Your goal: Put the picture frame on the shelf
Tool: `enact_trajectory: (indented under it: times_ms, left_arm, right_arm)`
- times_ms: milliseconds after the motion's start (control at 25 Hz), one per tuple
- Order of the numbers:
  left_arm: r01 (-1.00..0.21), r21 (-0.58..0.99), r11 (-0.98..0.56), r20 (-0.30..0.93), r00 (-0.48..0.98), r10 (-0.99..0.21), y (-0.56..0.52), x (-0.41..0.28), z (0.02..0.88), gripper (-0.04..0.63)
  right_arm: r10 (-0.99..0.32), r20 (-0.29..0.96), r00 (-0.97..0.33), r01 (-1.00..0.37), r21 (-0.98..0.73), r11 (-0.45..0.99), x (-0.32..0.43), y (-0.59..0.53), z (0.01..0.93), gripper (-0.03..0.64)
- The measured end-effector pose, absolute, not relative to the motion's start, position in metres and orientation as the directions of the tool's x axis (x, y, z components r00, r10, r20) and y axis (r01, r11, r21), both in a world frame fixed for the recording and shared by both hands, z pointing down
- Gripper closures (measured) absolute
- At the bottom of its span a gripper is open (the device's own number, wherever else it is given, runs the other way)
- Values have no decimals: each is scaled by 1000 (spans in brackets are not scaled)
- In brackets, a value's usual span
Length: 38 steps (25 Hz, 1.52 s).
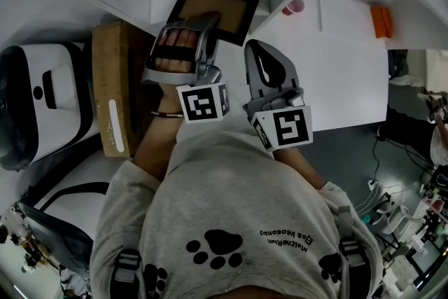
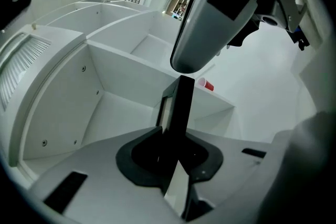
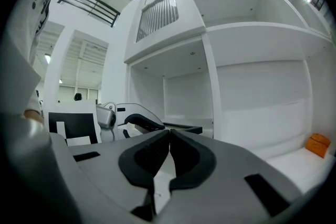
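Shelf unit [image 2: 63, 113]: smooth matte-white panels and boxy open compartments, in a bright white room. Picture frame [image 2: 184, 107]: slim black rectangle with a brown panel, edge-on at a compartment between your left gripper's [image 2: 176, 149] jaws, which seem slightly parted. Your right gripper [image 3: 169, 136]: dark pads together, empty.

Head view: from above, looking steeply down, facing shelf [image 1: 336, 17] at 12 o'clock, mid-range. Left gripper view: along own jaws, close, into shelf compartments; right gripper [image 2: 185, 63] at 12 o'clock. Right gripper view: near level toward shelf; left gripper [image 3: 149, 123] at 9 o'clock. Shared across all three: shelf, picture frame [image 1: 213, 7].
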State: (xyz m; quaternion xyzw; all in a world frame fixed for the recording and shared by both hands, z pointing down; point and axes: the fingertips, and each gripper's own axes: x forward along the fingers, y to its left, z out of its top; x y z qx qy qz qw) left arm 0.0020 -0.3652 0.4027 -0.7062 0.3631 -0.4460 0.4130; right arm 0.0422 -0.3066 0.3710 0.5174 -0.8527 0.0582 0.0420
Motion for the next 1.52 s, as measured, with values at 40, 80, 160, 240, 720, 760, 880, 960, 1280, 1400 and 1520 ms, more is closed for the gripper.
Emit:
enact_trajectory:
  times_ms: [40,80,160,240,720,760,880,960,1280,1400,1520]
  left_arm:
    - [-141,-908,-396,332,336,-881,-367,3,403,529]
    - [-138,-908,-397,334,334,-881,-368,3,404,528]
    - [-134,-907,-398,338,330,-881,-372,3,406,523]
    - [-131,-909,-397,338,326,-883,-374,2,408,522]
    - [-181,-885,-428,352,339,-872,-374,3,409,518]
    - [-191,-883,-429,349,342,-872,-374,3,408,518]
    - [-217,-876,-432,342,351,-871,-375,4,407,515]
    - [-224,-874,-432,339,356,-871,-375,4,407,509]
    - [-212,-865,-454,356,378,-855,-375,4,406,506]
    - [-207,-855,-475,372,393,-841,-376,4,403,472]
    - [-199,-810,-552,445,405,-799,-374,5,409,382]
  right_arm:
    - [-870,138,-473,-881,-57,470,40,-306,372,583]
    - [-861,147,-487,-873,-60,484,38,-306,374,583]
    - [-844,164,-510,-860,-72,505,34,-306,378,583]
    - [-838,172,-519,-855,-70,515,33,-306,379,583]
    - [-793,182,-581,-808,-12,589,4,-313,384,583]
    - [-797,158,-583,-806,14,592,1,-315,379,583]
    - [-806,136,-576,-809,45,586,-1,-319,375,583]
    - [-806,140,-575,-809,49,586,-2,-322,377,583]
    - [-800,147,-582,-805,35,593,-7,-332,384,583]
    - [-794,184,-579,-807,13,591,-6,-334,390,583]
    - [-794,183,-579,-807,6,590,-6,-337,391,583]
